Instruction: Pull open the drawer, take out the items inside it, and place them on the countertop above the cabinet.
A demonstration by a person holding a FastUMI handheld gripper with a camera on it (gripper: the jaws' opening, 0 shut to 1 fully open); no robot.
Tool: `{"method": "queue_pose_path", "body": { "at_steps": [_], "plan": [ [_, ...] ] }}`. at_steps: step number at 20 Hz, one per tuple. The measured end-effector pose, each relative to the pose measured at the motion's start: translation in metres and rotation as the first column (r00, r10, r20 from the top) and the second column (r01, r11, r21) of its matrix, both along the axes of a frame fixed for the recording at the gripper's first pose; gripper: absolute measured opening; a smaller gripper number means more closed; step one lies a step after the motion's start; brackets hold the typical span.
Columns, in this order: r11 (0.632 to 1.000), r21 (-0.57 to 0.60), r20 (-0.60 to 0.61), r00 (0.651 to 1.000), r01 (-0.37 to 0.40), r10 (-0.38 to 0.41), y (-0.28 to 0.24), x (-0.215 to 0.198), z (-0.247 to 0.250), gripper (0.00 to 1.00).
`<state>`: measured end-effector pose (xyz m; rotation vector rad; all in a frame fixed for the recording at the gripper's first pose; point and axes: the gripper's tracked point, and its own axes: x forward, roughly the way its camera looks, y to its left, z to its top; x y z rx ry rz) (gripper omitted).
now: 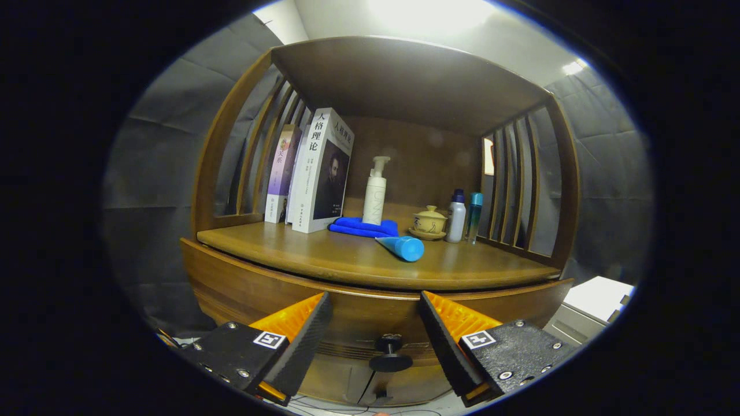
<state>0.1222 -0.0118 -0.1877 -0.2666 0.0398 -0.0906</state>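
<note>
A wooden cabinet (381, 173) with slatted sides (514, 185) stood against grey cloth walls (162, 156) — its top panel dark, its back panel in shadow. Overhead a ceiling light (428, 11) glared bright — a pale unit (595, 300) sat near the cabinet's corner.

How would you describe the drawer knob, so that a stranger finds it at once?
Below the wooden countertop, on the cabinet's curved front, sits the drawer knob, between the open gripper fingers. It is small, dark, round, on a short stem, the only thing protruding there.
</note>
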Motion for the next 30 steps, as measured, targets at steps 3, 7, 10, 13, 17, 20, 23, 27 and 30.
{"method": "queue_pose_path", "body": {
  "at_steps": [3,7,10,13,17,20,23,27,30],
  "plan": [
    [1.0,-0.015,-0.003,1.0,-0.008,0.008,-0.002,0.009,-0.001,0.95],
    [1.0,-0.004,0.003,1.0,-0.012,0.012,-0.002,0.01,-0.001,0.94],
    [0.999,0.011,0.016,0.999,-0.047,0.047,0.003,0.007,0.019,0.94],
    [0.995,0.042,0.092,0.992,-0.095,0.091,0.011,-0.011,0.081,0.95],
    [0.986,0.088,0.114,0.985,-0.141,0.13,0.016,-0.034,0.148,0.95],
    [0.979,0.101,0.126,0.978,-0.179,0.166,0.017,-0.058,0.192,0.95],
    [0.98,0.072,0.086,0.98,-0.183,0.177,0.015,-0.083,0.215,0.95],
    [0.978,0.054,0.085,0.977,-0.202,0.197,0.021,-0.11,0.234,0.95],
    [0.958,0.119,0.063,0.965,-0.259,0.253,0.036,-0.123,0.22,0.95]
  ]
}}
